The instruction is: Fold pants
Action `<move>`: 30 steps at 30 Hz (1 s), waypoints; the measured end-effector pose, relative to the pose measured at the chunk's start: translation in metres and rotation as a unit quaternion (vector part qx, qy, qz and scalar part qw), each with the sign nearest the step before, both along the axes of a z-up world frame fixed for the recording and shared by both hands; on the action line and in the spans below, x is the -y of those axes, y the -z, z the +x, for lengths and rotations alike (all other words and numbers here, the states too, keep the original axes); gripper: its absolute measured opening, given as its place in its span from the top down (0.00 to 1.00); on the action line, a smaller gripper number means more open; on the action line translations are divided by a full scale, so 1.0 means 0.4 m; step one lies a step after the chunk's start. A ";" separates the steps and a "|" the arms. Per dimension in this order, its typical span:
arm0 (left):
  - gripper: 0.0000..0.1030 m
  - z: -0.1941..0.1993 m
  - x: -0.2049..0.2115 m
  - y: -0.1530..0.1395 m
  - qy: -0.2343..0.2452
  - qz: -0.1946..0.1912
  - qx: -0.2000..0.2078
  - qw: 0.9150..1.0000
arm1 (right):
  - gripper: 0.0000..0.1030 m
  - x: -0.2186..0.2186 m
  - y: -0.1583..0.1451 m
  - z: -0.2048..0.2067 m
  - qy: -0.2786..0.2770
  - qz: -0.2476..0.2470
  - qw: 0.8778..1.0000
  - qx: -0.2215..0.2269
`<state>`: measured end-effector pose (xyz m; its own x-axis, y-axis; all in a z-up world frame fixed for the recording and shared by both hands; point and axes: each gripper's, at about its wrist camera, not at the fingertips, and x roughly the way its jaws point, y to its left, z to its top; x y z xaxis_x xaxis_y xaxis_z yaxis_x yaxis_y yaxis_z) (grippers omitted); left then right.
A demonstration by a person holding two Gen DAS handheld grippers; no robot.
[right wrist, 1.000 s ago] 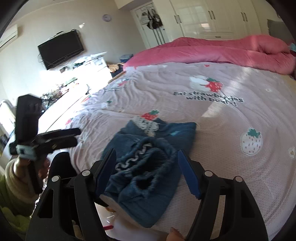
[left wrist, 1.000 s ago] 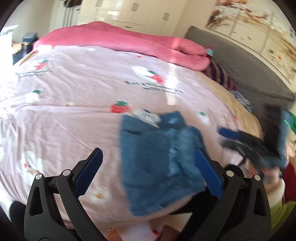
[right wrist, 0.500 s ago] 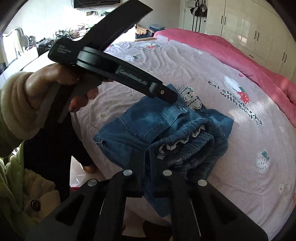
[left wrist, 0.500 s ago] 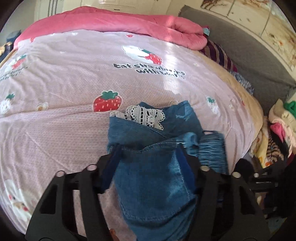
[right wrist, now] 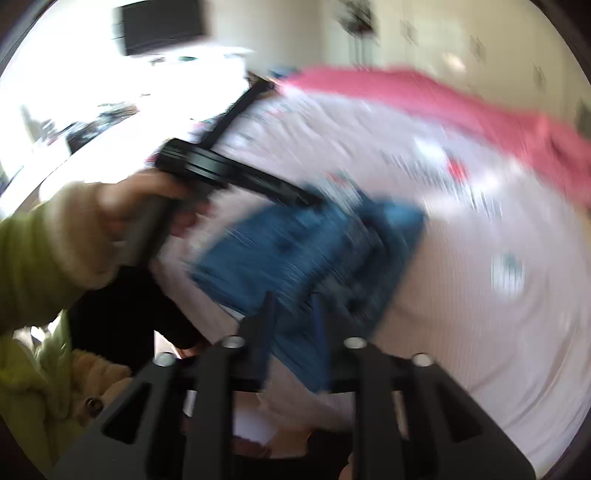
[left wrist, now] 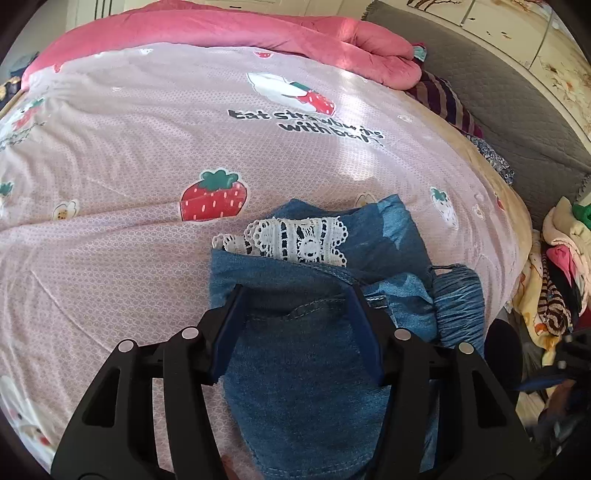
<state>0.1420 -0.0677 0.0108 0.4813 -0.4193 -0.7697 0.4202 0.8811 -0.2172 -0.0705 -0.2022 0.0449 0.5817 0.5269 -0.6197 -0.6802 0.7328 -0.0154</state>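
Folded pants (left wrist: 310, 369) on bed (left wrist: 129, 147)

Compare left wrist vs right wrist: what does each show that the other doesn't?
Left wrist only: white lace trim on the denim pants, strawberry print, clothes pile, left claw open astride the denim.
Right wrist only, blurred: TV, hand holding the left tool, right claw nearly closed.
Both: pants, pink quilt.

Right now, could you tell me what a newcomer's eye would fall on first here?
The blue denim pants bunched at the near edge of the strawberry-print bedspread, white lace trim peeking out. The left tongs straddle the denim, open, while a pink quilt lines the far side.
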 end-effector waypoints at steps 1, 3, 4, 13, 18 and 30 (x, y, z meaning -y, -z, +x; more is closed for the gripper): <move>0.51 0.001 -0.001 -0.001 0.001 -0.002 0.001 1.000 | 0.56 -0.035 -0.005 -0.010 -0.027 -0.012 1.000 0.009; 0.49 0.002 -0.002 -0.002 0.003 -0.007 0.000 1.000 | 0.56 -0.095 0.005 -0.013 -0.065 -0.046 0.997 0.015; 0.49 0.002 -0.002 -0.001 0.004 -0.008 0.000 1.000 | 0.56 -0.134 0.021 -0.010 -0.082 -0.079 0.993 0.022; 0.48 -0.003 0.000 0.009 0.008 -0.007 0.006 1.000 | 0.81 -0.238 0.113 0.050 -0.143 -0.196 0.970 0.029; 0.47 0.003 0.004 0.014 0.007 -0.010 0.004 1.000 | 0.93 -0.219 0.135 0.015 -0.175 -0.208 0.962 0.019; 0.46 0.007 0.006 0.011 -0.001 -0.014 0.007 1.000 | 0.92 -0.165 0.201 0.051 -0.090 -0.098 0.990 -0.043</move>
<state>0.1449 -0.0702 0.0063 0.4929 -0.4396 -0.7509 0.4210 0.8757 -0.2364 -0.0500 -0.1361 -0.0354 0.4295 0.4821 -0.7636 -0.8050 0.5876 -0.0818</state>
